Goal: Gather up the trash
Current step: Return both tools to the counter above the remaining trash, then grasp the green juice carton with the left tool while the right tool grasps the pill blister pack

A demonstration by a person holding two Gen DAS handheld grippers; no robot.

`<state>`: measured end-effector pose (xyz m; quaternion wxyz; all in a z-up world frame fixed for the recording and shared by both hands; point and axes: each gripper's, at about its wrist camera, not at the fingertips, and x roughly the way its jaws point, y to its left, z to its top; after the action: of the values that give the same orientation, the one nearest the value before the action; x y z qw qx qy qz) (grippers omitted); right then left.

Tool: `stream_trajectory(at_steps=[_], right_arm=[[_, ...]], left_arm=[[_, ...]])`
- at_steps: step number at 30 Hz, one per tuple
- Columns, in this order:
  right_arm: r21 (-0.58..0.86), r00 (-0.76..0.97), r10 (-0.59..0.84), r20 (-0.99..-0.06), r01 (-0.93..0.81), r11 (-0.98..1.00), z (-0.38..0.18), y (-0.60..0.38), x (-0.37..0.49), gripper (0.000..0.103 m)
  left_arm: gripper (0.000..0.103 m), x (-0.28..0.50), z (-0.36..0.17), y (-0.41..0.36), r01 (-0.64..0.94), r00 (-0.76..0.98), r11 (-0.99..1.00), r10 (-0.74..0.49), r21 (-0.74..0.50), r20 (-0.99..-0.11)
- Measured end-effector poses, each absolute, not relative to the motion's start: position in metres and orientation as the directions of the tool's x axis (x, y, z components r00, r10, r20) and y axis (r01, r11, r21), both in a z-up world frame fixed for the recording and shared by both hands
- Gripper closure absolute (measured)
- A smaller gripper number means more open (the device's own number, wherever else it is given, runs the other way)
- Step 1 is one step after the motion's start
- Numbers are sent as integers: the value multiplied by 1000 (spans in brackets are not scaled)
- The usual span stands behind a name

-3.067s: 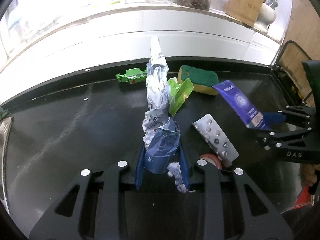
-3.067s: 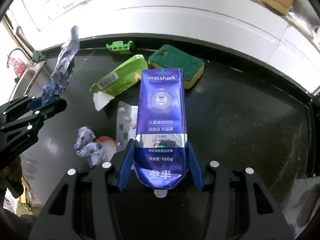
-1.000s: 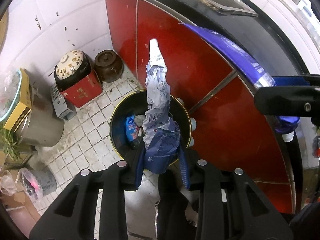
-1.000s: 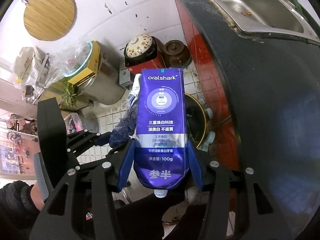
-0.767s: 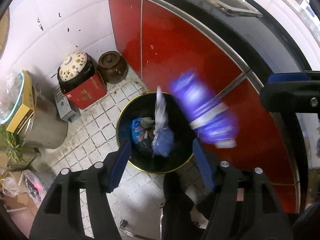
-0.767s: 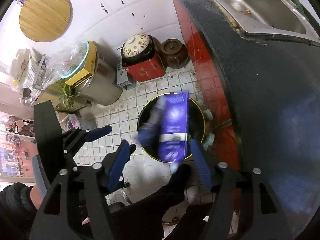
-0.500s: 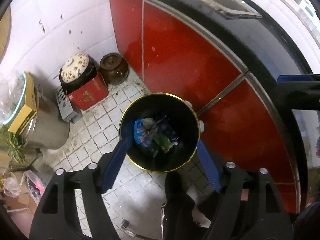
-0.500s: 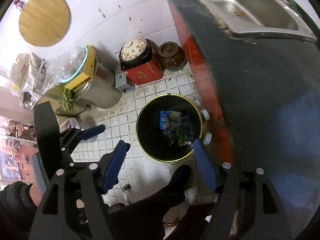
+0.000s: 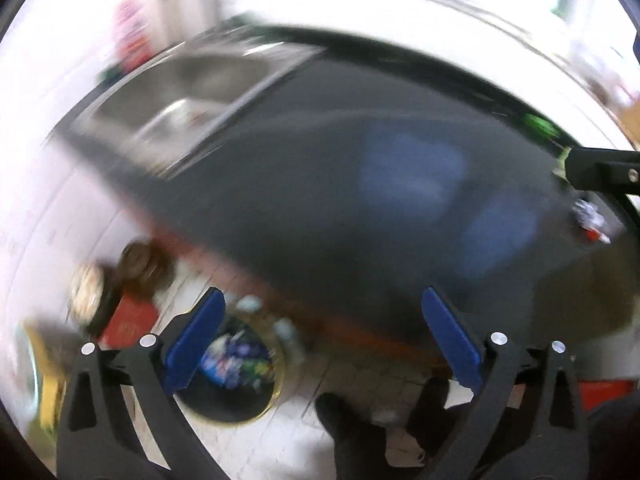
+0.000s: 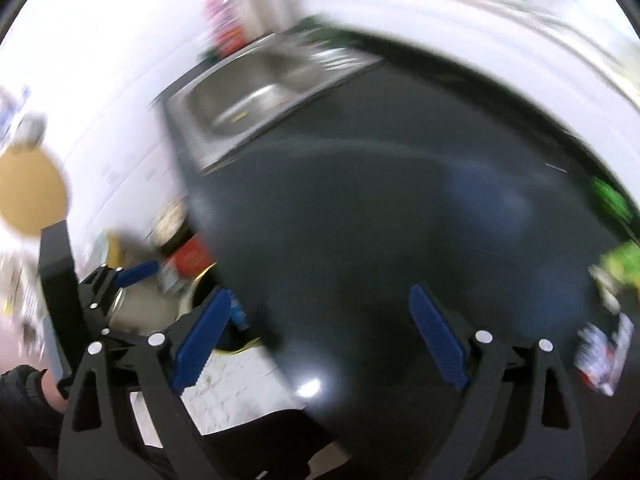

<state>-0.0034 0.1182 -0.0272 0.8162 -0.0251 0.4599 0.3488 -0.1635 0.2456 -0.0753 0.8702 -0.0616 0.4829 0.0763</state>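
Both views are blurred by motion. My left gripper (image 9: 320, 332) is open and empty, above the edge of the black counter (image 9: 360, 184). The round black trash bin (image 9: 236, 372) with trash in it stands on the floor below, at the lower left. My right gripper (image 10: 320, 328) is open and empty over the same counter (image 10: 360, 220); the bin (image 10: 228, 328) peeks out at its left fingertip. Leftover trash lies at the counter's right: a green packet (image 10: 620, 264) and crumpled paper with a red scrap (image 10: 600, 356), also in the left wrist view (image 9: 590, 220).
A steel sink (image 9: 200, 92) is set in the counter's far left, also in the right wrist view (image 10: 256, 96). A red box with a patterned pot (image 9: 104, 304) stands on the tiled floor beside the bin. The other gripper (image 10: 96, 280) shows at left.
Both grippers opened and dropped the crumpled paper and the purple toothpaste pouch into the bin. Both have since swung up from the bin towards the counter.
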Motion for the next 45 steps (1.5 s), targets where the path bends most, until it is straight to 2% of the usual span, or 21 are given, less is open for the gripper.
stream_trajectory(at_steps=[5,10,17,25,35,38,45], right_arm=[[292,471,464,-750,-392,872,-25,-15,13,15],[319,537,386,-750,-217,923,-42,-121,13,15],[346,559,340,-756,-101,933,-66,-214,9,15],[350,524,345,-778,-94,932,-89,-236,34,15],[317,431,334,-838,-113,942,-142,-219,91,15],[318,394,334,-856,-108,942,-162,-216,108,19],[284,347,310,-885,-124,951,-185,-207,133,34]], left_arm=[[7,-97,-55,135,56,557,997,-77,-55,-827],[7,-58,-49,42,208,547,975,-180,-76,-817],[7,-35,-57,-41,340,518,940,-220,-37,-826],[7,11,-66,-66,364,488,931,-215,-27,-846],[7,108,-99,-92,448,426,893,-249,-37,-869],[7,138,-113,-106,483,398,874,-272,-51,-876],[8,180,-140,-134,540,333,836,-320,-99,-887]])
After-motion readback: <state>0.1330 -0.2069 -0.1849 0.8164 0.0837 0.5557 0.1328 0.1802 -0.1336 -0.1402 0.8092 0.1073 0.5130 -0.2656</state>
